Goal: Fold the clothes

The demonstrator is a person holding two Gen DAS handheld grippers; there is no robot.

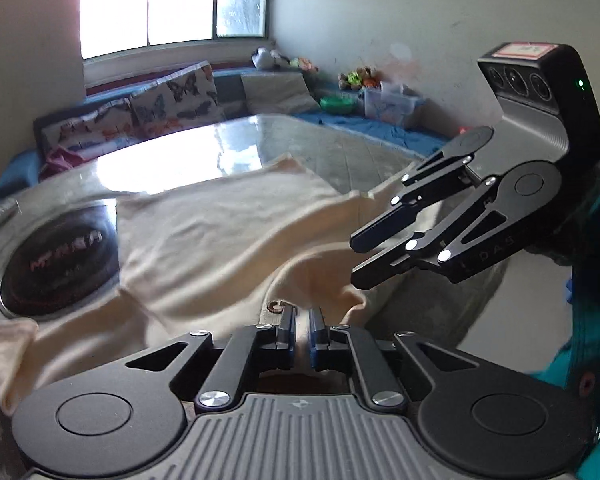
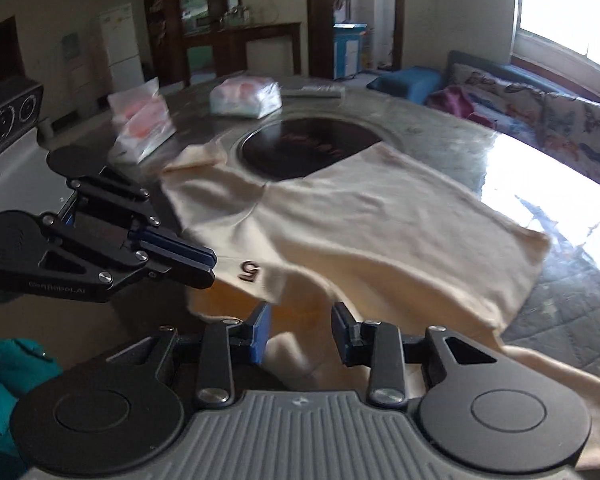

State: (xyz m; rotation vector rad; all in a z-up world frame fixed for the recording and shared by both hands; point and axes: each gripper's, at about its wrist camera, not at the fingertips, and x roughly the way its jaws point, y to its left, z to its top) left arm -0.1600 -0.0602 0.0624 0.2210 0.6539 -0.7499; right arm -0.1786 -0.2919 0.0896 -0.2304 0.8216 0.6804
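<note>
Left wrist view: left gripper (image 1: pixel 302 330) nearly closed, pinching a raised fold of the cream shirt (image 1: pixel 220 236), which lies spread over the glass-topped table (image 1: pixel 236 140) and half covers its dark round inset (image 1: pixel 56 260); right gripper (image 1: pixel 358 258) angled in from the right, fingers a bit apart, just above the cloth. Right wrist view: right gripper (image 2: pixel 300 330) wide open, holding nothing, cream fabric bunched between its fingers (image 2: pixel 260 330); left gripper (image 2: pixel 204 266) reaching in from the left, clamped on the shirt (image 2: pixel 372 236) edge beside a dark "5" mark (image 2: pixel 250 271).
</note>
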